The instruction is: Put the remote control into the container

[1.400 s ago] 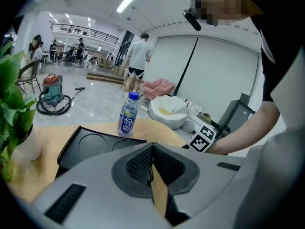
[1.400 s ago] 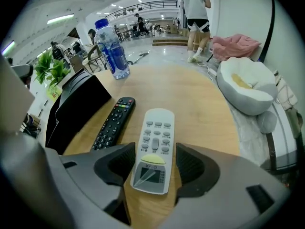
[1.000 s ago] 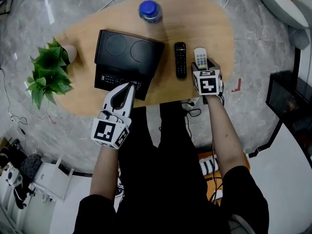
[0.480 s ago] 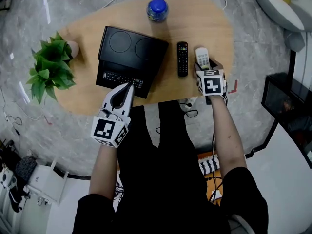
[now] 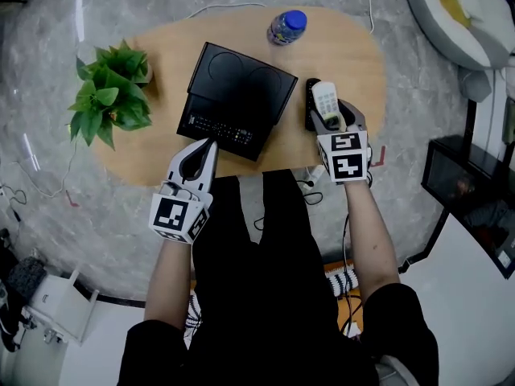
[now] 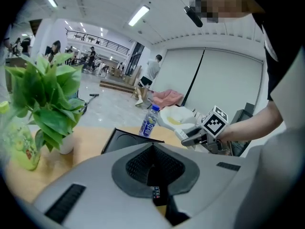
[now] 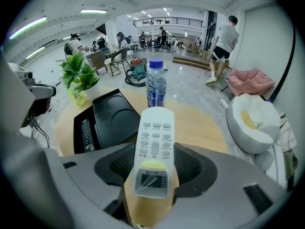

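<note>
**Fig.** Slim white plastic remote control (image 7: 153,151), w/ rounded ends, rubbery keys & a small display, is pinched by the right gripper (image 5: 330,121). This gripper is pitched steeply down over the oval wooden table (image 5: 161,147), just right of the matte black rectangular container (image 5: 237,95). The left gripper (image 5: 208,145), jaws pressed together on nothing, is aimed at the container's near edge.

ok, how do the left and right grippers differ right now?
The left gripper has its jaws together with nothing between them; the right gripper has its jaws apart, clamped on the white remote. The left gripper is at the near edge of the black container; the right gripper is off to that container's right. Both are over the table.
</note>
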`<state>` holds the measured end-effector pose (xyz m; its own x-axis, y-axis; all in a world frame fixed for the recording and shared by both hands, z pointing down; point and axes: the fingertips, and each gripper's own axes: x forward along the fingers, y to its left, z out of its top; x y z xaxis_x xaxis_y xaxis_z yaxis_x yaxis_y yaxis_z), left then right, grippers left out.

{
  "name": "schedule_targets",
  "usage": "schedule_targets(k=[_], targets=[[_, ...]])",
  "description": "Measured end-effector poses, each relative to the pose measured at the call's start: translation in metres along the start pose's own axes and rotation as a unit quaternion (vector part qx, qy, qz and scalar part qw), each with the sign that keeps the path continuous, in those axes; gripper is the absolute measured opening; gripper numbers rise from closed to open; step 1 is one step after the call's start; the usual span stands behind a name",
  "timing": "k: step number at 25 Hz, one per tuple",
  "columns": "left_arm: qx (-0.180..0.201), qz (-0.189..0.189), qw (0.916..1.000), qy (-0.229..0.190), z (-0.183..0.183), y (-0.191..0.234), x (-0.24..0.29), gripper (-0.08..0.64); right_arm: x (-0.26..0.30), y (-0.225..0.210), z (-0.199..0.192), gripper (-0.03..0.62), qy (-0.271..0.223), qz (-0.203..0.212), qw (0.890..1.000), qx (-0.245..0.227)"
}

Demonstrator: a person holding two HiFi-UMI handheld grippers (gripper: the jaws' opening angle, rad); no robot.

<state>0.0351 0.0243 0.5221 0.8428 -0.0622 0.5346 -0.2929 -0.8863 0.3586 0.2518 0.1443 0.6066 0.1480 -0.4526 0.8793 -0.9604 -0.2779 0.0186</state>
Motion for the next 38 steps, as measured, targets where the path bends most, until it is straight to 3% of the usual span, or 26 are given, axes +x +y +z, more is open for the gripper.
schedule_targets(k=[9, 22, 29, 36, 38], targets=[[-0.021, 0.043, 0.9986, -0.024, -0.016, 0.052, -0.060, 0.006, 0.015, 0.107, 0.047, 0.252, -0.021, 0.046, 0.997, -0.053], [-0.052, 0.086, 0.9943, -0.034, -0.046, 0.102, -0.128, 0.006, 0.050, 0.231, 0.037, 0.252, 0.031, 0.116, 0.980, -0.161], [-0.069, 0.096, 0.9919, -0.045, -0.059, 0.120, -0.152, 0.006, 0.083, 0.271, 0.026, 0.252, 0.064, 0.105, 0.958, -0.260], [-0.087, 0.105, 0.9894, -0.049, -0.076, 0.133, -0.168, 0.006, 0.108, 0.285, 0.026, 0.252, 0.081, 0.084, 0.940, -0.321], [-0.094, 0.106, 0.9887, -0.049, -0.081, 0.136, -0.171, 0.006, 0.113, 0.285, 0.027, 0.252, 0.086, 0.081, 0.940, -0.321]])
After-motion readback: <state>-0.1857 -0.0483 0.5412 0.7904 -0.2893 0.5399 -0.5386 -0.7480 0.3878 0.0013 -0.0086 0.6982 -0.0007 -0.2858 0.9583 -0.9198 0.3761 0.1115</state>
